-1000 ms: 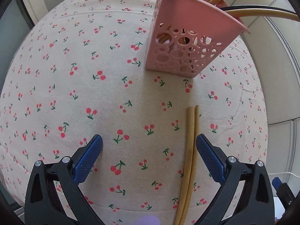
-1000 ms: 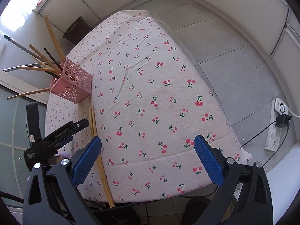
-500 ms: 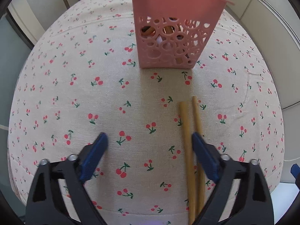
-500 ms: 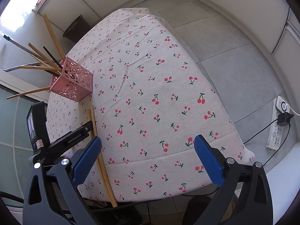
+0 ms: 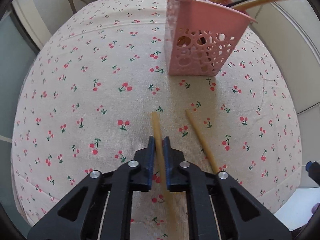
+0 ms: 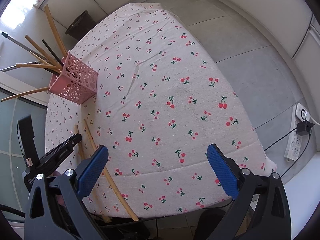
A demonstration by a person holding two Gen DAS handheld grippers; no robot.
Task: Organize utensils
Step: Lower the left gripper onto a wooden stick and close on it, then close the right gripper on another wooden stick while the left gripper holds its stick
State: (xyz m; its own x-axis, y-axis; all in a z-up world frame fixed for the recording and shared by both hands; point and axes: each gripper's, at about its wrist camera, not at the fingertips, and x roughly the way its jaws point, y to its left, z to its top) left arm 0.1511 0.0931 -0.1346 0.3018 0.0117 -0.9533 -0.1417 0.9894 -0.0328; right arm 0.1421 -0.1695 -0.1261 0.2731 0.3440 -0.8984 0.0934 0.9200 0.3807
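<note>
My left gripper [image 5: 159, 140] is shut on a tan wooden chopstick [image 5: 156, 127], whose tip sticks out ahead of the pads. A second chopstick [image 5: 200, 140] lies loose on the cloth just to its right, angled away. A pink perforated utensil holder [image 5: 200, 48] stands ahead with several chopsticks in it. In the right wrist view the holder [image 6: 75, 80] is at the left, the left gripper [image 6: 76, 138] grips one chopstick [image 6: 77, 129], and the other chopstick [image 6: 112, 182] lies beside it. My right gripper [image 6: 158, 166] is open and empty above the table's near edge.
The table wears a cream cloth with cherry print [image 6: 170, 92]. Its near edge [image 6: 180, 206] drops to grey tiled floor. A white power strip [image 6: 298, 136] with cables lies on the floor at the right. A dark bin [image 6: 80, 24] stands beyond the far corner.
My left gripper has moved over the left chopstick and shut on it. The two chopsticks, side by side before, now lie apart. The right gripper has barely moved.
</note>
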